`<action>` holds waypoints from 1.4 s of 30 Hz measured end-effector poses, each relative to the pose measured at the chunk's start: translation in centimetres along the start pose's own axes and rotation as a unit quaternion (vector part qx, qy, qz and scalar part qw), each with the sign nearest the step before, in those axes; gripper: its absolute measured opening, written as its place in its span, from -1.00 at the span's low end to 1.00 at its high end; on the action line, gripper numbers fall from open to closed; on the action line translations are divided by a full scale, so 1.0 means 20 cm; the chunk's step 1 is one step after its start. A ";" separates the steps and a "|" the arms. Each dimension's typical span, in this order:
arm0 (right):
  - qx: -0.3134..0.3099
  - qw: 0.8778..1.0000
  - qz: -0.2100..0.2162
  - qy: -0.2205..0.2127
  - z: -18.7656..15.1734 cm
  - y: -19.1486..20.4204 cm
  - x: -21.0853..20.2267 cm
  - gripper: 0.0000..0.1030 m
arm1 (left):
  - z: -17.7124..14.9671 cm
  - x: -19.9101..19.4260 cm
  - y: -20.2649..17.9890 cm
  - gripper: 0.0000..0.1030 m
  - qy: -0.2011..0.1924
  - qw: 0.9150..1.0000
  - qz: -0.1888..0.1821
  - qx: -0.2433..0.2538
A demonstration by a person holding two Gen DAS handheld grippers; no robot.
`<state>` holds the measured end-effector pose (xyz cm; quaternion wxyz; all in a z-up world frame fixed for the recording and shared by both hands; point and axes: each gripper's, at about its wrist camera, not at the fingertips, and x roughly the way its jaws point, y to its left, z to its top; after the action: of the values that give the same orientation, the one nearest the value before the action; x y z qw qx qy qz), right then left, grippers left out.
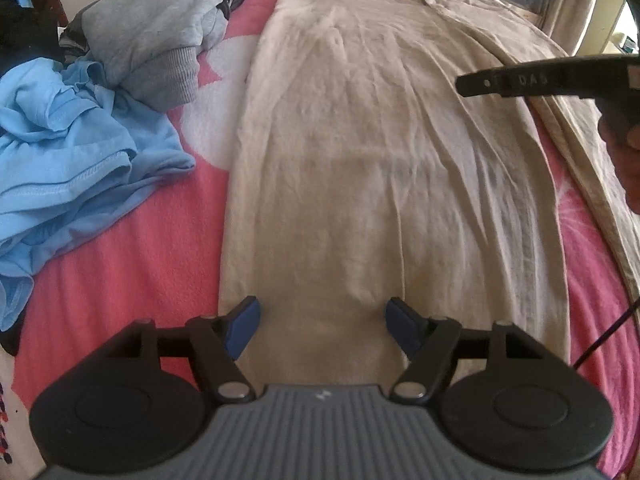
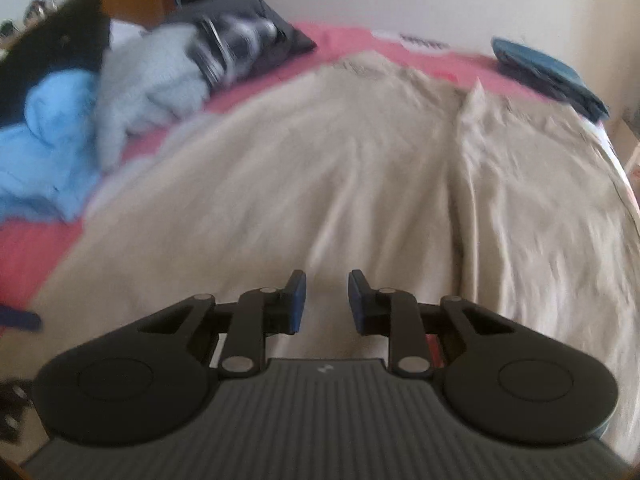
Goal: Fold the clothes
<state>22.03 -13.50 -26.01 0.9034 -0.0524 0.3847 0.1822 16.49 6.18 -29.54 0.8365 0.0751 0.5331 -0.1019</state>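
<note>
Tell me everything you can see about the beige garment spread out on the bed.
The beige garment lies flat and lengthwise on the pink bedcover, reaching toward the far end. It looks like thin, soft woven cloth, finely creased along its length. A long fold or seam runs down its right side. A dark patch marks the far end; what it is cannot be told. Its left edge runs straight. Both hand-held grippers, left and right, hover open over its near end, holding nothing.

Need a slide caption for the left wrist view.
Open left tongs above beige garment spread on pink bedsheet.
</note>
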 end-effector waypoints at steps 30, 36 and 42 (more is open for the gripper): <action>0.057 0.997 0.031 0.039 0.05 -0.03 0.16 -0.55 | 0.03 0.01 -0.05 0.48 0.013 0.999 0.031 0.007; 0.037 0.998 0.016 0.048 0.05 0.01 0.18 -0.53 | 0.02 0.00 -0.04 0.48 0.022 0.999 0.024 0.014; -0.002 0.997 -0.009 0.080 0.10 0.07 0.18 -0.53 | 0.00 -0.05 0.06 0.52 0.026 1.000 -0.012 -0.005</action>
<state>25.20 -10.58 -27.08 0.8710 -0.0721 0.4552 0.1701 16.33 7.41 -28.71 0.8214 0.0670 0.5562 -0.1068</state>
